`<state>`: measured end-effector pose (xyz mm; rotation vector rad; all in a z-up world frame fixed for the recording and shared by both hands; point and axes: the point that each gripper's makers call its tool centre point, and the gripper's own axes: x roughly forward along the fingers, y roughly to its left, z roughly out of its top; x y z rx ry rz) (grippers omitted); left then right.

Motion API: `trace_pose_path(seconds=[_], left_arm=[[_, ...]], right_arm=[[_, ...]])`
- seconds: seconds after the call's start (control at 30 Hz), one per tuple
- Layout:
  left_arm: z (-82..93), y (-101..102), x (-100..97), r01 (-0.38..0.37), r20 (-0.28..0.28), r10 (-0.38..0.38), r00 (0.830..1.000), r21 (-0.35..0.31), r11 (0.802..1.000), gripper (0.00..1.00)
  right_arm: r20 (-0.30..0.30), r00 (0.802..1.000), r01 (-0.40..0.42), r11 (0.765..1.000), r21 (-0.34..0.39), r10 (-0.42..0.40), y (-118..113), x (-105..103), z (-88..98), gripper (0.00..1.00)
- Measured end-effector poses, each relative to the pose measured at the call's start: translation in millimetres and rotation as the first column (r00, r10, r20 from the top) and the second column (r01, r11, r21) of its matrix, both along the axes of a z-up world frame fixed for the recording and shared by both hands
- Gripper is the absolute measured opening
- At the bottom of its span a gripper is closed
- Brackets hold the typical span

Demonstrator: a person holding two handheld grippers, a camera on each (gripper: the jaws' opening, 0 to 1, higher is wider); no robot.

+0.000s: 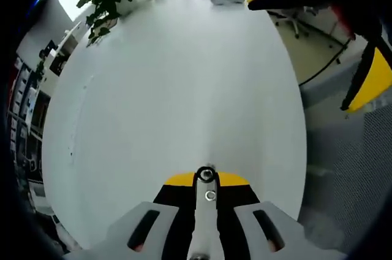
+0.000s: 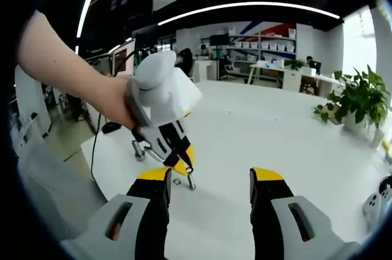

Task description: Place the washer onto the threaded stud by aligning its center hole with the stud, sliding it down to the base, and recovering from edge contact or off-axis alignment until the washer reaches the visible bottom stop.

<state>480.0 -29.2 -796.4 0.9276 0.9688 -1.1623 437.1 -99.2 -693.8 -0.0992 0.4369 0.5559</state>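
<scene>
Metal threaded stud (image 2: 190,179) upright on white table (image 2: 257,131), left gripper (image 2: 184,168) clamping it

No lettering, label, brand or number is legible anywhere in either view. Distant office wall markings are too blurred to read.

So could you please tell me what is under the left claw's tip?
The left claw holds a stud upright on the table, a washer beside it. The stud's top is covered.

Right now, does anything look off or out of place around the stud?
Nothing looks damaged or spilled. The left gripper is shut on the stud, holding it tilted rather than upright, and the washer lies flat on the table beside it. The right gripper is open.
</scene>
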Motion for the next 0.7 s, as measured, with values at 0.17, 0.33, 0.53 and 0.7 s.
trace_pose_path(seconds=[0.17, 0.33, 0.53, 0.7], left_arm=[[-3.4, 1.5, -0.8, 0.035, 0.003, -0.035, 0.999, 0.027, 0.999, 0.09], [-7.6, -0.8, 0.1, 0.039, -0.005, -0.039, 0.999, 0.032, 0.999, 0.09], [-7.3, -4.5, 1.2, 0.04, -0.014, -0.04, 0.999, 0.029, 0.999, 0.09], [-6.7, -4.1, 0.2, 0.063, -0.008, -0.063, 0.998, 0.041, 0.997, 0.09]], right_arm=[[0.004, 1.0, -0.008, 1.0, -0.01, 0.008, 1.5, -0.5, 0.1, 0.54], [0.002, 1.0, -0.014, 1.0, -0.014, 0.014, 2.9, -1.0, -0.6, 0.54], [0.003, 1.0, -0.01, 1.0, -0.01, 0.01, 1.7, -1.1, 0.3, 0.54], [0.006, 1.0, -0.009, 1.0, -0.008, 0.009, 1.8, -0.9, 1.2, 0.54]])
